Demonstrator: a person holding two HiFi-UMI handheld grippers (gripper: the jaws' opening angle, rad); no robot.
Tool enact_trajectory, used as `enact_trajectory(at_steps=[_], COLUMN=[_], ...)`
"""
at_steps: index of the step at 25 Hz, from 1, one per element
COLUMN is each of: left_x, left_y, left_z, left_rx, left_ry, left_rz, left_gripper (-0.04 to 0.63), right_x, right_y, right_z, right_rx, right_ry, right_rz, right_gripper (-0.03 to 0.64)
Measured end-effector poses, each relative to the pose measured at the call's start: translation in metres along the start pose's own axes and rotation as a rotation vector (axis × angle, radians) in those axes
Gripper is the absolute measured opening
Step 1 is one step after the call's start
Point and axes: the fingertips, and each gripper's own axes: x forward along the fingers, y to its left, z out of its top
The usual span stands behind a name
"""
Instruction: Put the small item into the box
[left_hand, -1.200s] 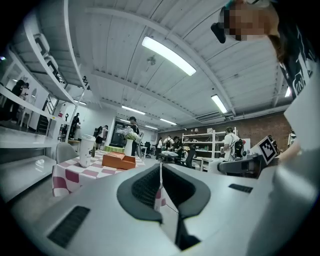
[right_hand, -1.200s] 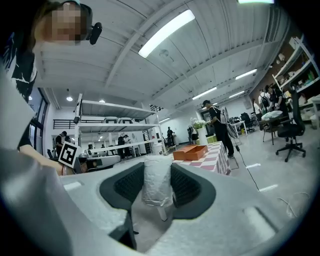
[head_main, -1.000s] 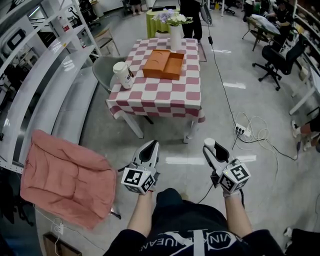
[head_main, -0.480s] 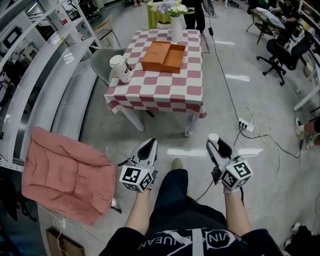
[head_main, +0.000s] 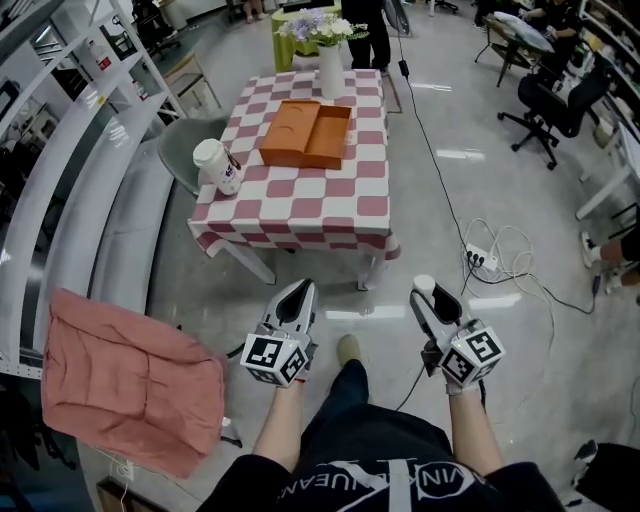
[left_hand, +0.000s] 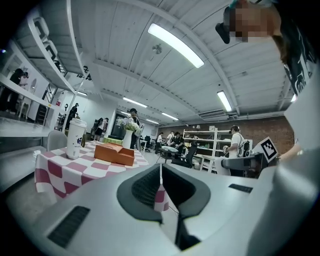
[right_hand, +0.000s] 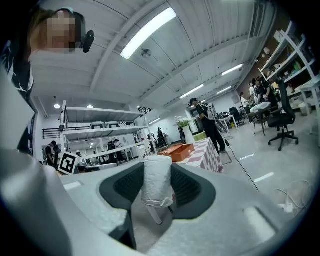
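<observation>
An orange two-part box (head_main: 306, 133) lies open on the red-and-white checked table (head_main: 300, 205) ahead; it also shows in the left gripper view as the box (left_hand: 114, 153) and in the right gripper view as the box (right_hand: 175, 151). My right gripper (head_main: 424, 290) is shut on a small white wrapped item (right_hand: 157, 182), whose tip sticks out as a white item (head_main: 423, 285). My left gripper (head_main: 300, 294) is shut with nothing in it. Both grippers hang low over the floor, well short of the table.
A white cup (head_main: 216, 165) stands at the table's left edge and a vase of flowers (head_main: 330, 62) at its far end. A grey chair (head_main: 183, 150) sits left of the table. A pink cushion (head_main: 125, 380) lies at lower left. Cables and a power strip (head_main: 480, 262) lie on the right.
The view has drifted forward and rightward, so the table sits slightly lower and more left. My foot has stepped forward between the grippers. Both grippers hold their pose.
</observation>
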Motion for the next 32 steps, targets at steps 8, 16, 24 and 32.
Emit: enact_trajectory(at_steps=[8, 16, 24, 32], left_x=[0.048, 0.102, 0.151, 0.173], left_y=[0.034, 0.075, 0.106, 0.133], left_z=[0.014, 0.021, 0.026, 0.025], left_rx=[-0.005, -0.053, -0.054, -0.057], left_ry=[0.002, 0.003, 0.013, 0.023], left_rz=[-0.007, -0.009, -0.041, -0.034], left_gripper=[0.02, 0.02, 0.02, 0.02], right_x=[0.051, 0.1, 0.147, 0.182], right_y=[-0.028, -0.055, -0.078, -0.084], right_z=[0.021, 0.023, 0.034, 0.028], right_rx=[0.005, 0.03, 0.029, 0.043], right_ry=[-0.009, 0.031, 0.042, 0.071], right_rz=[0.006, -0.008, -0.022, -0.008], right_gripper=[0.167, 0.167, 0.167, 0.167])
